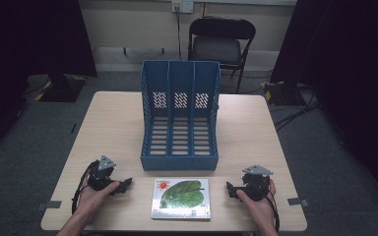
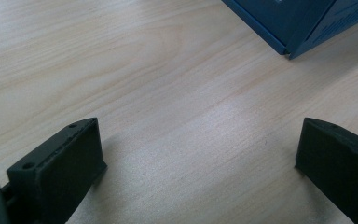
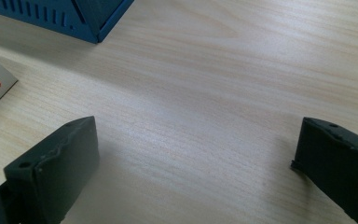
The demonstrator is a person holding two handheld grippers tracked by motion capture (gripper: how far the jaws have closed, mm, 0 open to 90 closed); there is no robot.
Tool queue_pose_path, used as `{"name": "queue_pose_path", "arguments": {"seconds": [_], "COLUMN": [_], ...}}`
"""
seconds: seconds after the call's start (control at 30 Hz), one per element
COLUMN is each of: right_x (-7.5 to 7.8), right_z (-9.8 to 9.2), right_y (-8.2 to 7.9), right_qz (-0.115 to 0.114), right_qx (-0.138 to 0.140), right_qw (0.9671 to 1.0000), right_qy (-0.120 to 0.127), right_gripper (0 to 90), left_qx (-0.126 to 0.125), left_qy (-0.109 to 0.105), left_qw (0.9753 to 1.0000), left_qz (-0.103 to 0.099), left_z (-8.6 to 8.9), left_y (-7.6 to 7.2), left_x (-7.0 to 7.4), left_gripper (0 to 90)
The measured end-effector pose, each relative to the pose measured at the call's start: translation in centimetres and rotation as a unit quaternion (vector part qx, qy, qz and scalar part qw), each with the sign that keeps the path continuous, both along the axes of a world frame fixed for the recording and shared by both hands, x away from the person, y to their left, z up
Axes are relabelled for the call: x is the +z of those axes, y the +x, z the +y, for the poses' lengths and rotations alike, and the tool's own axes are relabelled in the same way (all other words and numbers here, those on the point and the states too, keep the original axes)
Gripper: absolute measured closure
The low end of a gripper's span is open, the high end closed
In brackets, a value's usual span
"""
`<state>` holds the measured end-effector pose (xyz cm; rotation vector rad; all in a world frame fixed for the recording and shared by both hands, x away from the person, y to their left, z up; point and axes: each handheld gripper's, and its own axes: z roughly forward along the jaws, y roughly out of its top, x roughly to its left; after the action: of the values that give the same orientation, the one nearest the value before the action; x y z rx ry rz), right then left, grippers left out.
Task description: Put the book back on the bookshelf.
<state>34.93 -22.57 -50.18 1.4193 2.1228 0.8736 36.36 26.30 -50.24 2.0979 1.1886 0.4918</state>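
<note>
Two tongs, the left tongs [image 1: 126,184] and the right tongs [image 1: 230,189], rest released on the surface [image 1: 256,128], grasping nothing. Between them, apart from both, lies the book [image 1: 181,198], near the front edge. Just behind it stands the blue file rack [image 1: 180,115]; bare wood flanks both.

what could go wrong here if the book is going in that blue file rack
The book lies flat on the table, so the open left gripper or right gripper may slide it instead of catching an edge. The blue file rack stands right behind it and could get shoved.
</note>
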Motion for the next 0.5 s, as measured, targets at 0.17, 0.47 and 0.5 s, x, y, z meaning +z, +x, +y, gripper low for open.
{"name": "queue_pose_path", "arguments": {"seconds": [0.17, 0.47, 0.5], "right_x": [0.0, 0.5, 0.5], "right_z": [0.0, 0.4, 0.5], "right_y": [0.0, -0.1, -0.2], "right_qz": [0.0, -0.007, -0.007], "right_qx": [0.0, 0.011, 0.011], "right_qw": [1.0, 0.9999, 0.9999], "right_qy": [0.0, 0.003, 0.0], "right_gripper": [0.0, 16.9, 17.5], "left_qx": [0.008, 0.014, 0.013], "left_qy": [-0.01, -0.045, -0.043], "left_qw": [0.9999, 0.9987, 0.9988], "left_qz": [0.002, 0.02, 0.017], "left_z": [-0.1, -0.6, -0.7], "left_y": [0.0, -0.5, -0.5], "left_x": [0.3, 1.4, 1.5], "left_gripper": [9.1, 23.2, 23.7]}}
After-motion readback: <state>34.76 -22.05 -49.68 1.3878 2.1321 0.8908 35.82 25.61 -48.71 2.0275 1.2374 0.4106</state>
